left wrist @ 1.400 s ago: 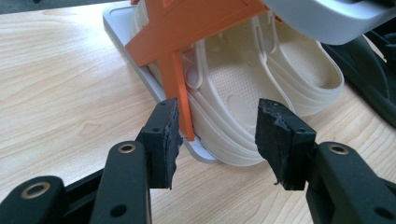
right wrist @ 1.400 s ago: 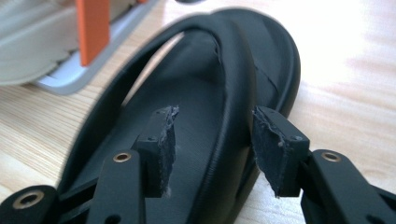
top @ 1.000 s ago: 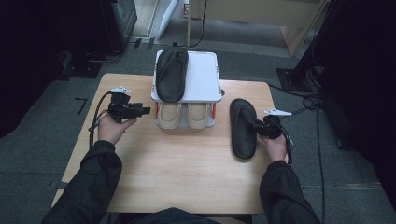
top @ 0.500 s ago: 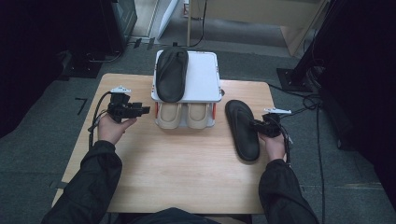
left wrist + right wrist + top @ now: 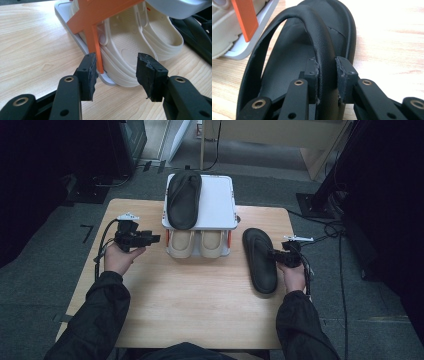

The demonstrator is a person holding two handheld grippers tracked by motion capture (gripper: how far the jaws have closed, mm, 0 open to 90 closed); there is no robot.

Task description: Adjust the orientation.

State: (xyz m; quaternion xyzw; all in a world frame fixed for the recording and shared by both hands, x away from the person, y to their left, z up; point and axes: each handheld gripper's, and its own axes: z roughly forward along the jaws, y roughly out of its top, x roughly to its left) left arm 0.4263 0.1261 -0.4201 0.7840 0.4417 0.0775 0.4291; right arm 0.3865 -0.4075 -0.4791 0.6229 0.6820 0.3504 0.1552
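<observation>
While the rack stands as it did a second ago, the loose sandal has been dragged toward the person.

What changed: the black flip-flop (image 5: 260, 260) on the table has slid nearer the table's front edge and its heel has swung outward; a second ago it lay higher up, closer beside the shoe rack (image 5: 220, 205).
Right gripper (image 5: 278, 255): its jaws are pressed onto the flip-flop's strap (image 5: 322, 47), pinching it from both sides, as the right gripper view shows plainly.
Left gripper (image 5: 152, 239): unmoved over the last second, jaws spread with nothing between them, aimed at the rack's near left corner, where the orange support (image 5: 93, 32) and the cream clogs (image 5: 130, 42) on the lower shelf sit just ahead of the pads (image 5: 88, 72).
Where the flip-flop is: flat on the wooden table (image 5: 200, 300), right of the rack, apart from it, sole down.
Its mate (image 5: 183, 200): lies on the rack's white top shelf, left half, leaving the right half bare.
What it means: the work looks like pairing the flip-flops on the top shelf; the grip is secured, and the drag probably frees the sandal for a lift, which hasn't begun.
Risk: a strap hold lets the sole dangle and swing against the rack.
</observation>
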